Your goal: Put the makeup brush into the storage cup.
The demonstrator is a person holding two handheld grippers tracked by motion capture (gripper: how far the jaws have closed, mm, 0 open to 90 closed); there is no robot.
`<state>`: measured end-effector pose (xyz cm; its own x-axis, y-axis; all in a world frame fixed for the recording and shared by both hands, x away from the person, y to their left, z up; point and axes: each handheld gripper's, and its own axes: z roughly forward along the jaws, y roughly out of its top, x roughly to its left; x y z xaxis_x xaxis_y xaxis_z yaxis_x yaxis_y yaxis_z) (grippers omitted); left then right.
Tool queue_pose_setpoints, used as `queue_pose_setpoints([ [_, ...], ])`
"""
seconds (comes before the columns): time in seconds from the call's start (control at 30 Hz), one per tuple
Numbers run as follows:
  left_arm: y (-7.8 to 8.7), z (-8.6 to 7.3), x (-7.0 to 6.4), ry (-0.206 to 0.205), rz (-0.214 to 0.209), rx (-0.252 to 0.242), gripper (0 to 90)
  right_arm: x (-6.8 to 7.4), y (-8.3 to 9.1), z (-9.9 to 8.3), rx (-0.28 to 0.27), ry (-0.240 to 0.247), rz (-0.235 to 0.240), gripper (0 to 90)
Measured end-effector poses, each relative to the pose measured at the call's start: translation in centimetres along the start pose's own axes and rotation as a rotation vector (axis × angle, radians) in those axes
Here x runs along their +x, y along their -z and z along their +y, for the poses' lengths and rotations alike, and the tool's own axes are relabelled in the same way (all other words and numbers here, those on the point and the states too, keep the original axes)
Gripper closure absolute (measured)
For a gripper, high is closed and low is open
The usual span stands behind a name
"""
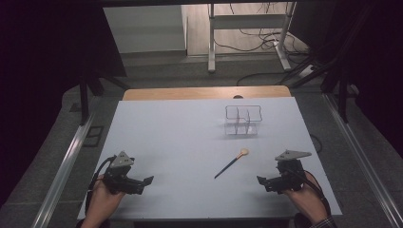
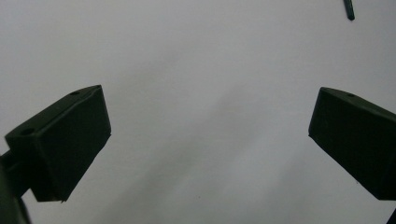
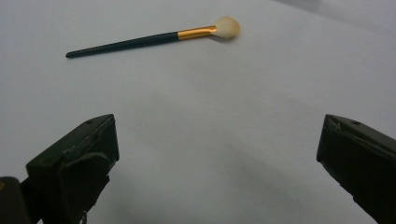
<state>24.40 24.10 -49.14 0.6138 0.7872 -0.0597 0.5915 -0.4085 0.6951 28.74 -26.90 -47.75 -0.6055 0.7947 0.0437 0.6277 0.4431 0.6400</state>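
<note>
High view first: at the near edge of the white table (image 1: 157, 142), the left gripper (image 1: 145, 183) and the right gripper (image 1: 264, 183) sit low over the surface, each held in a hand, tips turned toward the middle. Both are spread wide with nothing between their jaws; each gripper view shows its own pair of black jaws standing far apart over bare white tabletop.

Past the grippers, nearer the right one, a makeup brush (image 1: 231, 163) lies flat on the table, well apart from both. Its dark handle points back toward the near edge and its pale tuft, set in a gold collar, points away. Right gripper view shows the brush (image 3: 154, 39) lying crosswise beyond the jaws, untouched.

Farther on, toward the far side of the table, stands a clear box (image 1: 242, 119) split into compartments by thin dividers. Every compartment looks empty. The brush's tuft lies near it but apart.
</note>
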Motion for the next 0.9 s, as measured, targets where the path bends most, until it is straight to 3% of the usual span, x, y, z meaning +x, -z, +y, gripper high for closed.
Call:
queue_pose_setpoints([
  [0.2,0.4,-0.2,0.0,0.032,0.008,-0.012,0.0,-0.2,0.2,0.5,0.008,-0.02,0.009,0.0],
  [0.47,0.7,-0.5,-0.4,0.035,0.006,-0.011,0.0,-0.1,0.2,1.1,0.028,-0.077,0.044,0.0],
  [0.9,1.3,-0.9,-0.9,0.03,-0.002,-0.017,0.0,-0.1,0.0,2.2,0.063,-0.069,0.029,0.0],
])
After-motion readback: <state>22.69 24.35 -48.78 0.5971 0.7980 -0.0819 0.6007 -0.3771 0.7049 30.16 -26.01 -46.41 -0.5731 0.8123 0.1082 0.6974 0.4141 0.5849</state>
